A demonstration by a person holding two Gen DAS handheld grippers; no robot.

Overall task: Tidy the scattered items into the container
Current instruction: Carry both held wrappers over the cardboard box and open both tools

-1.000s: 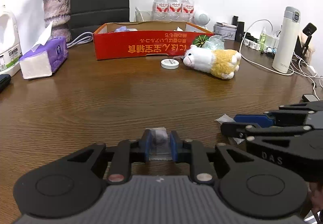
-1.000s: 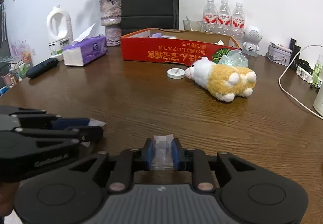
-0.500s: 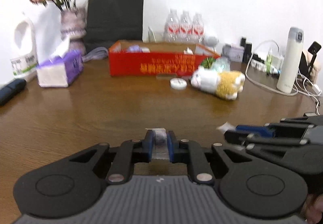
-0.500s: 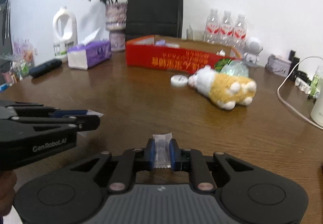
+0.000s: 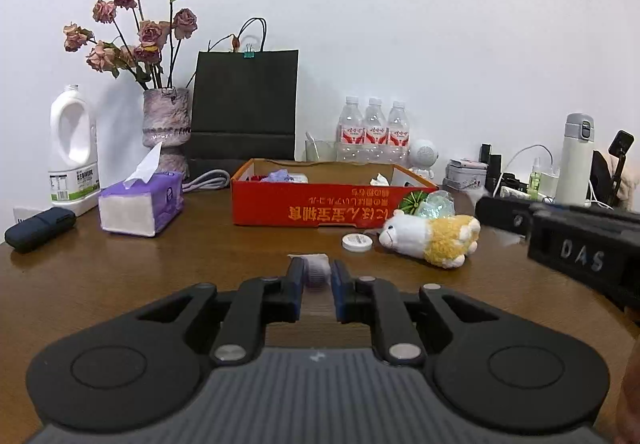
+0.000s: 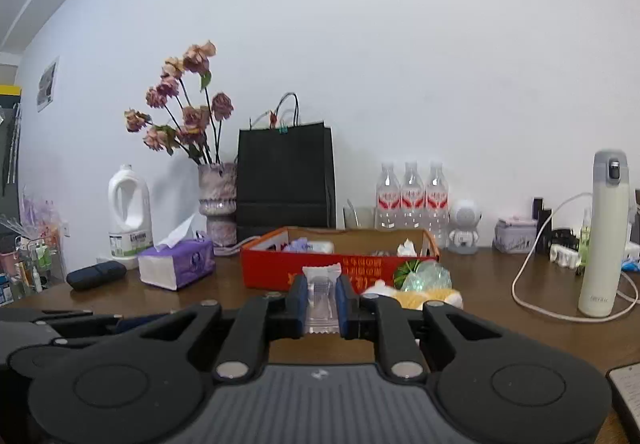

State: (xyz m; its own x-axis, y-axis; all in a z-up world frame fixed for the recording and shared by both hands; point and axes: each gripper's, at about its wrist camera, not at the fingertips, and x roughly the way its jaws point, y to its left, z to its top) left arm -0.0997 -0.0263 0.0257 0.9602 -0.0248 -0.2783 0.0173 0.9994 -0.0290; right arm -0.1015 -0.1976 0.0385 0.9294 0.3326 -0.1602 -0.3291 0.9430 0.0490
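Note:
My left gripper (image 5: 314,268) is shut on a small clear-wrapped sachet (image 5: 316,271), held above the brown table. My right gripper (image 6: 322,294) is shut on a second clear sachet (image 6: 322,298), also lifted. The red cardboard box (image 5: 320,205) (image 6: 280,272) lies straight ahead with a few small items inside. In front of its right end lie a white-and-yellow plush toy (image 5: 432,235) (image 6: 428,296), a white round lid (image 5: 357,242) and a crinkled clear green wrapper (image 5: 438,203) (image 6: 426,276). In the left wrist view the right gripper (image 5: 496,212) reaches in from the right.
A purple tissue box (image 5: 140,205), a dark case (image 5: 38,228), a white jug (image 5: 74,151) and a vase of dried roses (image 5: 166,131) stand to the left. Behind the box are a black paper bag (image 5: 244,111) and water bottles (image 5: 374,131). A white flask (image 6: 604,236) and cables occupy the right.
Both grippers have lifted off the table with their sachets and tipped up to a more level aim. In the left wrist view the right gripper has moved up and further ahead.

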